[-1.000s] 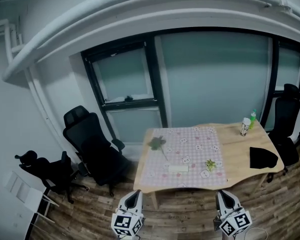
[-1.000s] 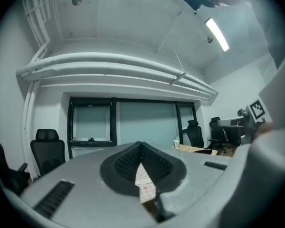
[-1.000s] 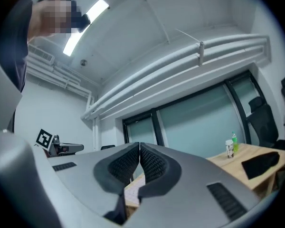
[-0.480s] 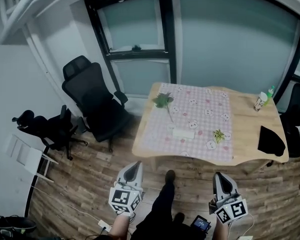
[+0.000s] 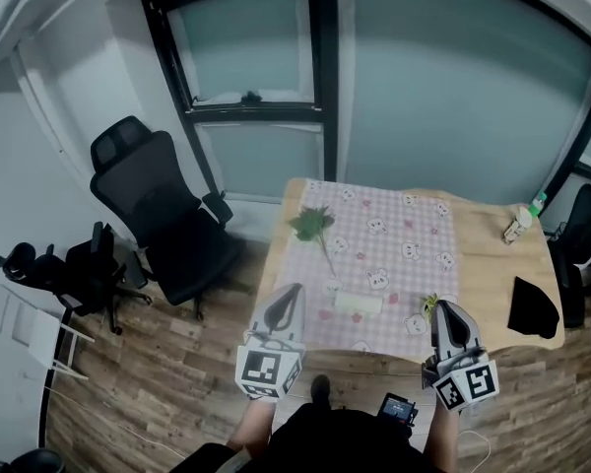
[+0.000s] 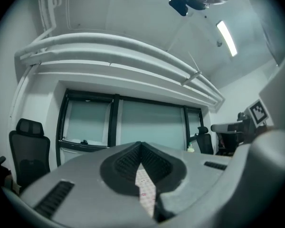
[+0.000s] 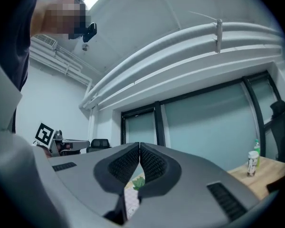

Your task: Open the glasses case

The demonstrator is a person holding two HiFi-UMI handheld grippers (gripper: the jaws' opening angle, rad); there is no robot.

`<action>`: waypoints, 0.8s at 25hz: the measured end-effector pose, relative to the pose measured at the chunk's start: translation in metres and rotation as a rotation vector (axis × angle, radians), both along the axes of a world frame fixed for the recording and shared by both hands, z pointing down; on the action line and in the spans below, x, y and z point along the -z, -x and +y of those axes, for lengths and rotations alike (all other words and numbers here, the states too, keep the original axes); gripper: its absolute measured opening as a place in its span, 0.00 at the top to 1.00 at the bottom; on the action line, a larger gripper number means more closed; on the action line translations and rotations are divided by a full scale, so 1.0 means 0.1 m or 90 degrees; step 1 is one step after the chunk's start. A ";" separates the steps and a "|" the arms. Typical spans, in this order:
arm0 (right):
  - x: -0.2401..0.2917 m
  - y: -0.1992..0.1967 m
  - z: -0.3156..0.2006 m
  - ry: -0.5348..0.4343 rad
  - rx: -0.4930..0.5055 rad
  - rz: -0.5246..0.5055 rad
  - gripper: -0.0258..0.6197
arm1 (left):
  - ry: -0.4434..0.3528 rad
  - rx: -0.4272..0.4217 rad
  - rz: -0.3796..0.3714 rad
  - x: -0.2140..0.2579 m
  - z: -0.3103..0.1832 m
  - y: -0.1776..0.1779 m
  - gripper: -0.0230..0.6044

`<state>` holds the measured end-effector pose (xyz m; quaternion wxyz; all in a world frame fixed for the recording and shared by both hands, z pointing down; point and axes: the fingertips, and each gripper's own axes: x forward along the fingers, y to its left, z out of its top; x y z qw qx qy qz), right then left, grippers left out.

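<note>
Glasses case (image 5: 358,304) — closed — on tablecloth (image 5: 399,227)

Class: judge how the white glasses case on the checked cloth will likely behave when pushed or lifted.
The glasses case lies flat and low, so it probably won't roll or tip. Its straight outline suggests a stiff shell, though it shows small. Pushed, it may slide or rumple the checked cloth.
</note>
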<state>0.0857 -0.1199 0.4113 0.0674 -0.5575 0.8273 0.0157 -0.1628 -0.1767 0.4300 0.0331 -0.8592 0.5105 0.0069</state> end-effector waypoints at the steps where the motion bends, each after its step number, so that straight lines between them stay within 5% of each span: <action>1: 0.00 0.02 -0.12 0.002 0.003 0.002 0.93 | 0.003 -0.002 0.001 0.00 -0.12 0.00 0.97; 9: 0.08 -0.24 -0.71 -0.004 -0.002 0.008 0.93 | 0.022 -0.004 -0.030 0.00 -0.75 -0.37 0.97; 19: 0.03 -0.46 -1.01 -0.010 0.007 -0.028 0.93 | 0.025 -0.005 -0.029 0.02 -0.97 -0.64 0.97; 20: 0.01 -0.47 -1.04 -0.009 0.004 -0.026 0.85 | 0.024 -0.005 -0.032 0.01 -0.98 -0.64 0.97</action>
